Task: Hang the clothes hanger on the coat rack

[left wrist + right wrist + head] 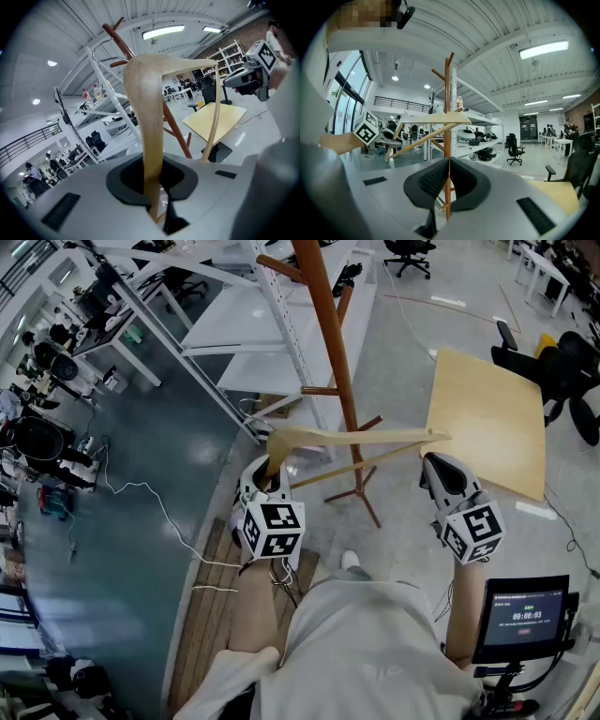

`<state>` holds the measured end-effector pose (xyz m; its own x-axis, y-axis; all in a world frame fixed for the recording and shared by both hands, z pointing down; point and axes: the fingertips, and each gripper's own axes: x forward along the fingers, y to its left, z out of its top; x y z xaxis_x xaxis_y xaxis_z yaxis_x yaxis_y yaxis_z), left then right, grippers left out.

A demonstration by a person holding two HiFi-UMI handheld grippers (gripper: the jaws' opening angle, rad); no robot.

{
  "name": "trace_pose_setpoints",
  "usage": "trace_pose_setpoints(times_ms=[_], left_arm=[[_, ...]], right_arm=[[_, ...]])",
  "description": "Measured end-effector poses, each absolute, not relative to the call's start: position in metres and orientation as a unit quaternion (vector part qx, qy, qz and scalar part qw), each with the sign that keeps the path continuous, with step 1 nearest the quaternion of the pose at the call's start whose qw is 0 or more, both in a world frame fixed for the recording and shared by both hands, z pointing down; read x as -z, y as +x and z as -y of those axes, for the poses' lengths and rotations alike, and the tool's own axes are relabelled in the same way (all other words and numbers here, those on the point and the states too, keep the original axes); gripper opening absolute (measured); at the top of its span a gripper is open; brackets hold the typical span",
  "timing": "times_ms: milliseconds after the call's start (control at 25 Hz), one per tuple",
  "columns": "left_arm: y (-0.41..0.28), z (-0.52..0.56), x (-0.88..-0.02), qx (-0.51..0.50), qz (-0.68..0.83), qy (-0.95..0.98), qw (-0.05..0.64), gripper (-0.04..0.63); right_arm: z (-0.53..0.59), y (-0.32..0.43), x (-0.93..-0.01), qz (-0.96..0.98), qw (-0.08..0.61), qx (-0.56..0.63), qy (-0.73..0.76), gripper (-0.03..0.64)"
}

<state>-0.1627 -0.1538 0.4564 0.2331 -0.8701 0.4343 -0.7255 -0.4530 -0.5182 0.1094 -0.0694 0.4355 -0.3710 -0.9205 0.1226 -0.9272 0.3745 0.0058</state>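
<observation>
We are facing the brown coat rack (330, 334), with a pale tabletop (487, 418) lying to its right. We are holding the wooden clothes hanger (356, 435) level across the rack's pole, not yet on any peg. Left of the rack, our left gripper (270, 474) is clamping the hanger's end. Right of the rack, our right gripper (437, 465) is carrying nothing, its jaws pressing together.

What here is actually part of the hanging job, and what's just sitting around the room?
Part of the job:
- wooden hanger, clamped in the left tongs
- brown coat rack
- right tongs, shut and empty

Just lying about:
- yellow table
- white shelving
- black office chairs
- small screen
</observation>
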Motion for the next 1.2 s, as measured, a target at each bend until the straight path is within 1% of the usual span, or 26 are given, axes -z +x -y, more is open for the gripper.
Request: trace_pose_setpoints(times_ms=[160, 360, 640, 800, 1200], left_arm=[[-0.174, 0.174, -0.441, 0.349, -0.513, -0.777, 0.111, 0.051], [-0.172, 0.191, -0.444, 0.347, -0.522, -0.772, 0.107, 0.051], [-0.14, 0.235, -0.441, 0.35, -0.54, -0.76, 0.09, 0.051], [-0.146, 0.235, -0.412, 0.343, -0.539, -0.763, 0.095, 0.051], [-0.161, 0.224, -0.323, 0.344, -0.539, -0.756, 0.141, 0.051]], right_arm=[[0.092, 0.096, -0.424, 0.828, 0.053, -0.031, 0.557, 0.012], [0.122, 0.102, -0.43, 0.836, 0.053, -0.029, 0.545, 0.012], [0.196, 0.134, -0.43, 0.861, 0.052, -0.025, 0.505, 0.012], [0.211, 0.12, -0.42, 0.874, 0.048, -0.02, 0.484, 0.012], [0.207, 0.074, -0.38, 0.904, 0.021, 0.011, 0.426, 0.012]])
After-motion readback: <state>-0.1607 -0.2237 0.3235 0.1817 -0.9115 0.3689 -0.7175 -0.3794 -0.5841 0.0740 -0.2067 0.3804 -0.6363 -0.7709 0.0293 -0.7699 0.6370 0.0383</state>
